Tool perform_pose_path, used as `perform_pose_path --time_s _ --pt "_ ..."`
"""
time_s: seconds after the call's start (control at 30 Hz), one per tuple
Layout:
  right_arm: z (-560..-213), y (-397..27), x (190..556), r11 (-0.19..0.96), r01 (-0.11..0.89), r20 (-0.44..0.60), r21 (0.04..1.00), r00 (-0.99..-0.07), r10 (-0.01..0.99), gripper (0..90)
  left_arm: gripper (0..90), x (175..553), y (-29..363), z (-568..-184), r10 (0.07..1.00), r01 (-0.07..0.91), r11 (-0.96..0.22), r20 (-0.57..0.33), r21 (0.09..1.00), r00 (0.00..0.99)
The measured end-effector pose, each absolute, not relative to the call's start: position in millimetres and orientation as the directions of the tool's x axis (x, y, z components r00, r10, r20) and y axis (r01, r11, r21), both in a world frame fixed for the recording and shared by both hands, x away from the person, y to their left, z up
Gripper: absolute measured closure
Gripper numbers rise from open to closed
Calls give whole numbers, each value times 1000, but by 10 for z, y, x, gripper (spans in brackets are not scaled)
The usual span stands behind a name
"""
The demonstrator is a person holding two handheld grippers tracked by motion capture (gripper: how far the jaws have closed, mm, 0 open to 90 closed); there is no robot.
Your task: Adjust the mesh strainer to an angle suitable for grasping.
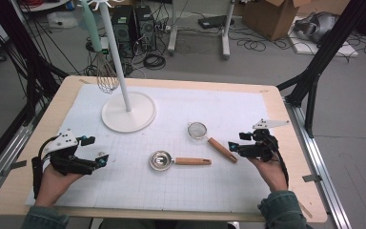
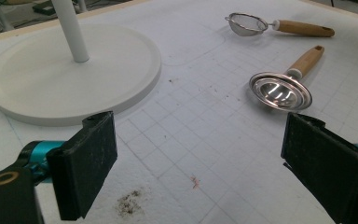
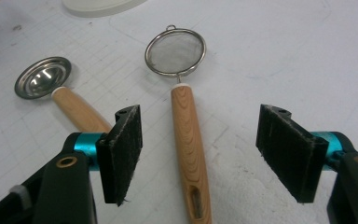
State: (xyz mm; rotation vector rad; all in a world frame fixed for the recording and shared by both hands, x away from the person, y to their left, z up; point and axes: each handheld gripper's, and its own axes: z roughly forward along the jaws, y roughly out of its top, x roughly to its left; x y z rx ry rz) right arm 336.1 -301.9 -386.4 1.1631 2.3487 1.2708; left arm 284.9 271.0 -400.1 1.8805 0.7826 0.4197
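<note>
Right tool (image 3: 198, 154) spread wide, nothing pinched, straddling strainer handle (image 3: 189, 144) lying flat on bench (image 1: 267, 191) near right; could've easily skidded or rolled sideways if closed off-centre.

High view overhead; 2 gripper views low, close; all share strainer (image 1: 198, 129).

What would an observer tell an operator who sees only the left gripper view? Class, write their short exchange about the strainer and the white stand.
Operator: Where is the right hand-held gripper?
Observer: The right hand-held gripper is at the handle end of the strainer, jaws open on either side of the wooden handle, pads clear of it.
Operator: Is anything up by the pole of the stand?
Observer: Yes, a whisk hangs beside the pole of the white stand.
</note>
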Motion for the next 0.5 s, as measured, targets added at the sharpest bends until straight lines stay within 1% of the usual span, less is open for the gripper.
perform_pose_path --time_s 0.5 --pt "-3980 -2815 3598 379 543 126 749 -679 724 308 110 2847 2715 -4000 683 331 -279 -56 901 728"
